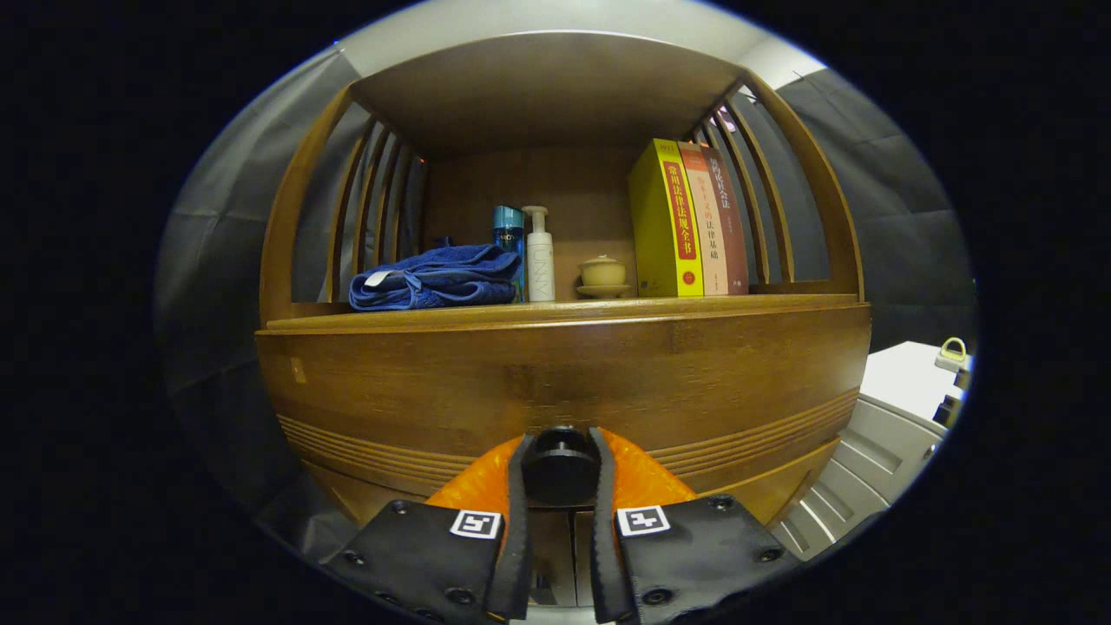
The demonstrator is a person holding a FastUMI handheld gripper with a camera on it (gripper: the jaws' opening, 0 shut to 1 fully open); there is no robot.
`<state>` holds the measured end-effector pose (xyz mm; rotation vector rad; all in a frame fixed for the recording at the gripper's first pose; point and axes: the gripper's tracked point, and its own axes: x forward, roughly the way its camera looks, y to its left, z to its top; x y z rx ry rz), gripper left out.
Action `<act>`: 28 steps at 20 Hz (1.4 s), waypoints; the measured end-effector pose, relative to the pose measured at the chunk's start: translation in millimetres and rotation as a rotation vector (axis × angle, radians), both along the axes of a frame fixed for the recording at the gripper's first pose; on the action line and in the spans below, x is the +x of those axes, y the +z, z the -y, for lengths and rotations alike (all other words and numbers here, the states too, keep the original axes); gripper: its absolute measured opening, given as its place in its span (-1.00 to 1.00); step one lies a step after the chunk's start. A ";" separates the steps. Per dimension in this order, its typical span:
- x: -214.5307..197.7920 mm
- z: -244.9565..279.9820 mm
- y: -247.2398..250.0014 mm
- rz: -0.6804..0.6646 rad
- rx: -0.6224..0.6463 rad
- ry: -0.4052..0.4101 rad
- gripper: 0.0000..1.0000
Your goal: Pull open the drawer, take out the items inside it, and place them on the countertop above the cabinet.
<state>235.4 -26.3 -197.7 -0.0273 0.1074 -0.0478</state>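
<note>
Gripping the knob [561,465] already: your tool [560,473] has both fingers pressed on its sides, knob sitting right between them, so it's pinching the knob, not spread. Knob sits low on the drawer [555,391] front, centre, under the worktop [564,312]. Drawer's shut, contents hidden, can't tell what's inside.

Handling, my guess: knob is small, round, hard, prob smooth, so fingers could slip off if you yank. Wood front looks solid; expect some drag at first. Hold at the knob's neck, behind the wide cap, & pull straight back, no twist.

Pose: tool is level, square-on to the front, fingers pointing straight in, approx centred on the knob. Good line for a straight pull.

Up top the worktop carries a towel [434,278], two bottles [538,256], a cup [602,276] & books [690,217]; free space looks thin, mostly at the front edge.
</note>
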 end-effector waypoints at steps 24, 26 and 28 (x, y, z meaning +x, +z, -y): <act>-166.6 -7.5 8.6 -0.080 0.089 -0.043 -0.42; -179.7 -7.9 8.8 -0.092 0.085 -0.043 -0.42; -188.1 -7.8 7.9 -0.099 0.079 -0.038 -0.42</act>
